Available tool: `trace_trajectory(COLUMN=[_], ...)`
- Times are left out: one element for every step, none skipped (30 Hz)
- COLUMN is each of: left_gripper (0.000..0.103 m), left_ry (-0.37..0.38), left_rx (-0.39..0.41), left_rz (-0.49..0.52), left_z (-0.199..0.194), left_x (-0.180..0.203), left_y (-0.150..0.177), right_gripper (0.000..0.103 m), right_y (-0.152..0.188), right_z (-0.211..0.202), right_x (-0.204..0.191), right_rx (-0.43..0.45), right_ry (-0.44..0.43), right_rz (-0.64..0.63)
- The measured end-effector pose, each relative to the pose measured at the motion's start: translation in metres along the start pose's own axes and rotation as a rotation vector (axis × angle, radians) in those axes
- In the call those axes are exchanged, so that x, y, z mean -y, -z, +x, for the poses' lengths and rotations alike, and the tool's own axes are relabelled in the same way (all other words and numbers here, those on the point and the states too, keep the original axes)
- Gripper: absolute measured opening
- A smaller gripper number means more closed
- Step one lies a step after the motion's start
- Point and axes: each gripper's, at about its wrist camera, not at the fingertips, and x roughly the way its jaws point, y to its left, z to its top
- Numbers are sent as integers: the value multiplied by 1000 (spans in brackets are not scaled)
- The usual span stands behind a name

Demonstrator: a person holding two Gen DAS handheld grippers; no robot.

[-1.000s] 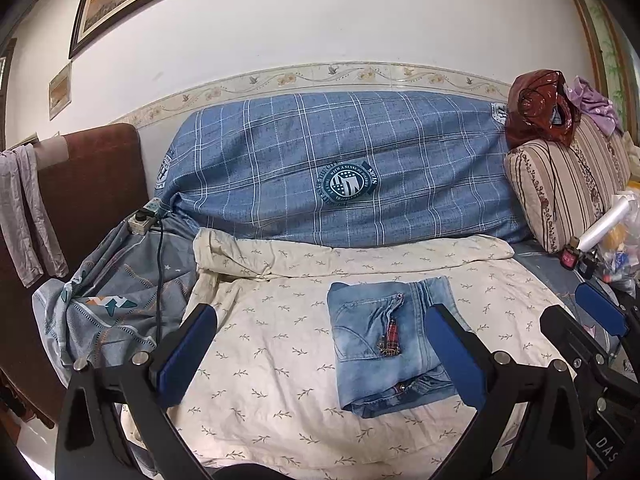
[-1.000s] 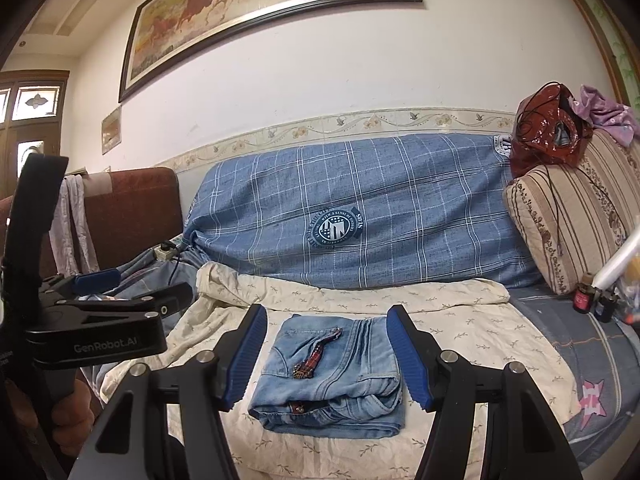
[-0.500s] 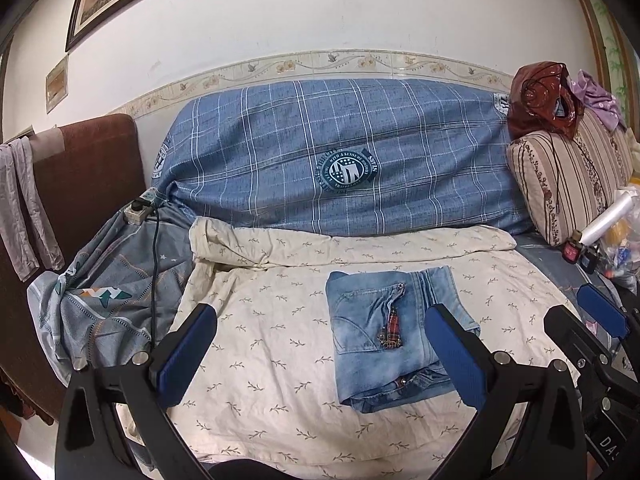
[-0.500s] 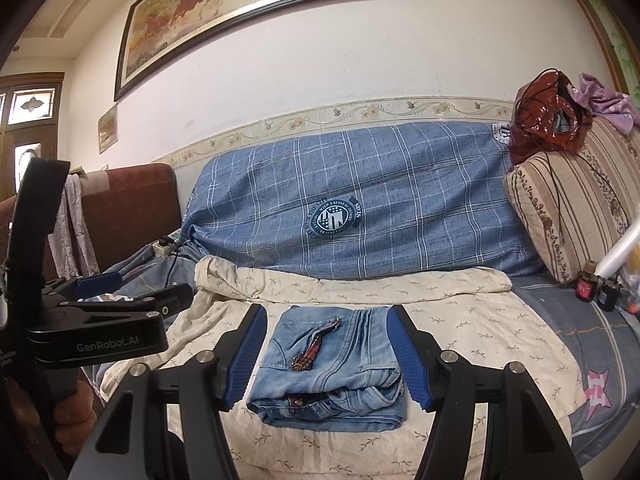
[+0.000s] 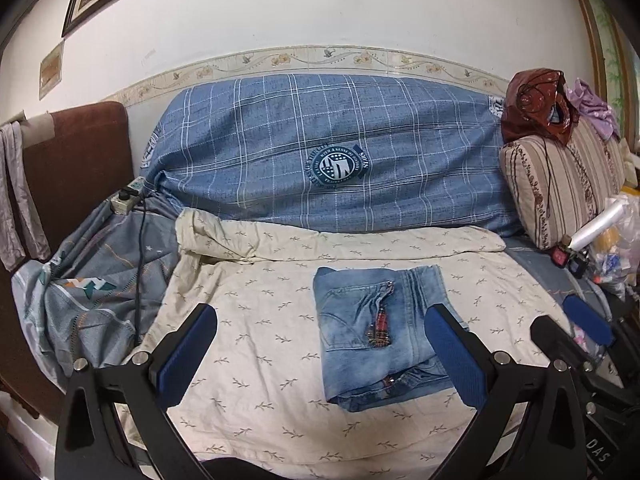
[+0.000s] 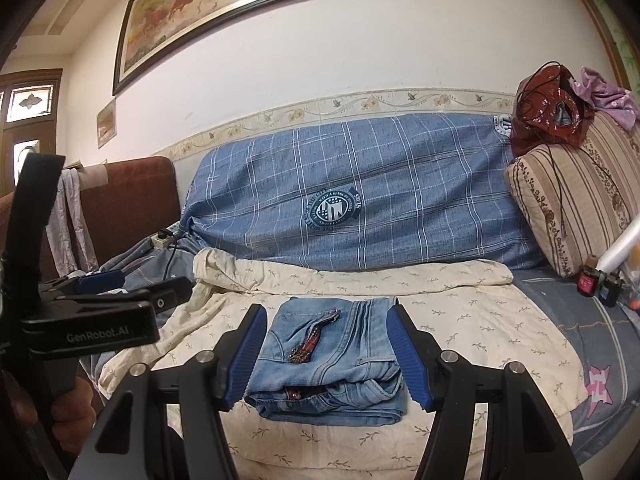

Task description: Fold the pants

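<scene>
A folded pair of light blue jeans lies in a compact rectangle on the cream leaf-print sheet, with a red tartan tab on its top face. In the right wrist view the jeans sit just beyond my right gripper, framed between its two blue pads without touching them; the gripper stands open and empty. My left gripper hangs wide open in front of the sheet, the jeans beyond its right finger. The left gripper's body shows at the left edge of the right wrist view, held by a hand.
A blue plaid cover drapes the sofa back. A striped cushion with a red bag on top stands at the right, small bottles and a plastic roll below it. A grey patterned cloth and a power strip lie at the left.
Both views have tilted slightly downward, so the sofa and jeans sit a little higher in frame. The jeans lie unmoved and both grippers keep the same opening.
</scene>
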Motion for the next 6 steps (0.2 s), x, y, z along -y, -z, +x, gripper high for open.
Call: trace_trajectory(left_gripper=[103,103,103,103,103,103], left_ry=[-1,-5,-3,-4,-13,-20], left_rx=[6,12,17,18,19,17], left_rz=[-4,-9,-11,-13,-18,-24], left_z=[1,2,4,6,9,14], left_x=[-1,-2,-3,-4,-5,-8], left_y=[0,1,1,1,2,2], right_gripper=[65,65,65,65,65,65], right_y=[1,2,3,4,4,5], right_z=[2,3,6,8,11,14], right_x=[1,2,4,6,9,13], right_rx=[-5,-11,-17,-22,-26,-31], right_ry=[-5,-10,-14,-14,-13,-6], right_rz=[5,11,19,29,39,50])
